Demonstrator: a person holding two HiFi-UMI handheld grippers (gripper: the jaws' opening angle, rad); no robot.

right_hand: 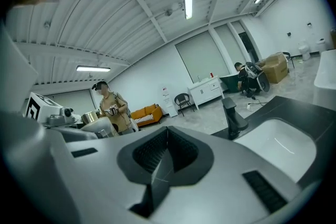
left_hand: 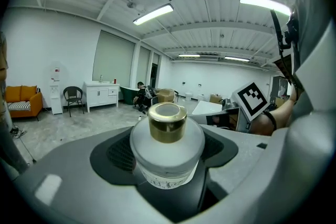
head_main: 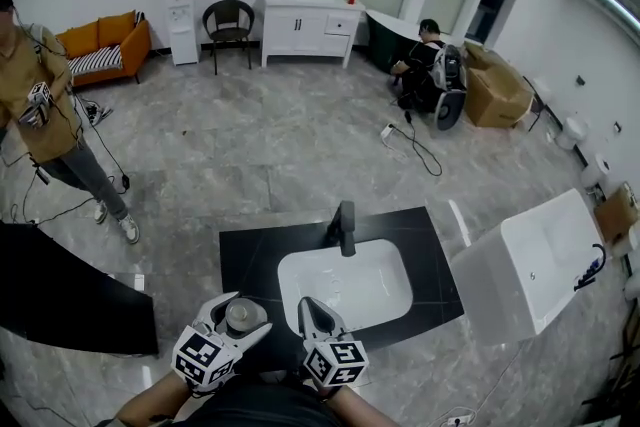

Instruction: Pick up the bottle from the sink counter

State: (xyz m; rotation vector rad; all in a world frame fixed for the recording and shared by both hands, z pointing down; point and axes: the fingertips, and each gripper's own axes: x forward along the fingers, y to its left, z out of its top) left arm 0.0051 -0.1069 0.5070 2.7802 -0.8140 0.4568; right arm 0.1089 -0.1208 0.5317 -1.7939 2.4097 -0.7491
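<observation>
We have bottle [left_hand: 167,145] in left gripper [head_main: 243,314], jaws clamped on frosted body, gold cap up. Bottle is over black sink counter [head_main: 248,257], left of basin [head_main: 350,287]; already lifted or not, we cannot tell. Right gripper [head_main: 316,315] pressed closed, empty. Grasp step looks made. Next move, we judge: raise straight, hold bottle upright.

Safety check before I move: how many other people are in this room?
2. A standing person at the left edge; a crouching person at the back, beside the cardboard boxes. Others may be hidden outside the views.
</observation>
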